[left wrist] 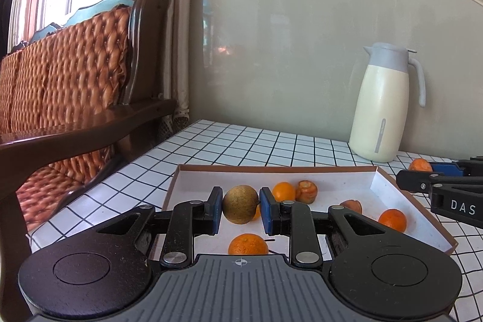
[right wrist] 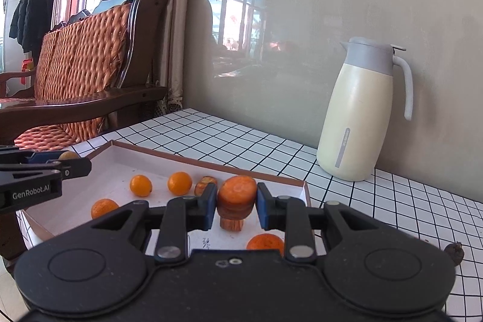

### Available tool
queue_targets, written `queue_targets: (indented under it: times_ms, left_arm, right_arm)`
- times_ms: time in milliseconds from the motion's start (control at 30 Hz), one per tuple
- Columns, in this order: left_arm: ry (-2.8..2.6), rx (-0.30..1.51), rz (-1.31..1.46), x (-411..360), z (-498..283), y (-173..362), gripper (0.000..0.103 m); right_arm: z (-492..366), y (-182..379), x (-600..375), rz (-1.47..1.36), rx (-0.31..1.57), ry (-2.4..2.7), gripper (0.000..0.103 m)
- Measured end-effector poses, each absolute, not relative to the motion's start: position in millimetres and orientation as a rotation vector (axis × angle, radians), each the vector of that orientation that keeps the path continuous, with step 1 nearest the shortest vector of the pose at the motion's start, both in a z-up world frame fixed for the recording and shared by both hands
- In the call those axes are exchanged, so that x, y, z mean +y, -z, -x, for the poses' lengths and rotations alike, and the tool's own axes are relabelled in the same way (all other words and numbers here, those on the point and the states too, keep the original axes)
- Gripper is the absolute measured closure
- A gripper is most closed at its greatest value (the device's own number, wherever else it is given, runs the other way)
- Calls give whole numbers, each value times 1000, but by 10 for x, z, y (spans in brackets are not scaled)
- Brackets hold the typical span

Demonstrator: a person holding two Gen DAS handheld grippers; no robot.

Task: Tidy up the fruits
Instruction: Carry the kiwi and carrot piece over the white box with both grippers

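My left gripper is clamped on a round, dull green-brown fruit. Its skin is matte and speckled, more olive than yellow, with a darker shaded underside, and both blue pads press against its sides so the jaws stand only as wide as the fruit. I hold it above the near left part of the shallow white box with the brown rim.

My right gripper is closed on a short carrot piece. Its flat cut face is pale orange and a little rough, tilted up toward me, and the body below it is darker, reddish orange, ending in a narrower stub under the pads. It hangs over the near right part of the box.

Beyond and to the left of my right fingers, on the white floor of the box, lie two small glossy oranges side by side, with another orange nearer to me on the left. One more orange sits just below my right pad. A second carrot stub lies just past my left gripper, beside an orange.

The box rests on a white cloth with a black grid. A cream and grey jug stands well beyond my right gripper, against the wall.
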State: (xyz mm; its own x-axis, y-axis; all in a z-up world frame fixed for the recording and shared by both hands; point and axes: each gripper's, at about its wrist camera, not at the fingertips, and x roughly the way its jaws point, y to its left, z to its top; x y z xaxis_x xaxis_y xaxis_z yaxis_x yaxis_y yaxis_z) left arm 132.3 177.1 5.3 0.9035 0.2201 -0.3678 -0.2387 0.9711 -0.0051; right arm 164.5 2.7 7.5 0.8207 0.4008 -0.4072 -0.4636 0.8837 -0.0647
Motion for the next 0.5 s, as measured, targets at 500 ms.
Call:
queue_targets:
  times_ms: [500]
  left_arm:
    - [-230,414,56,1881,-1567,43,76]
  right_arm:
    - [-1858,5,140,176,418,-463,84]
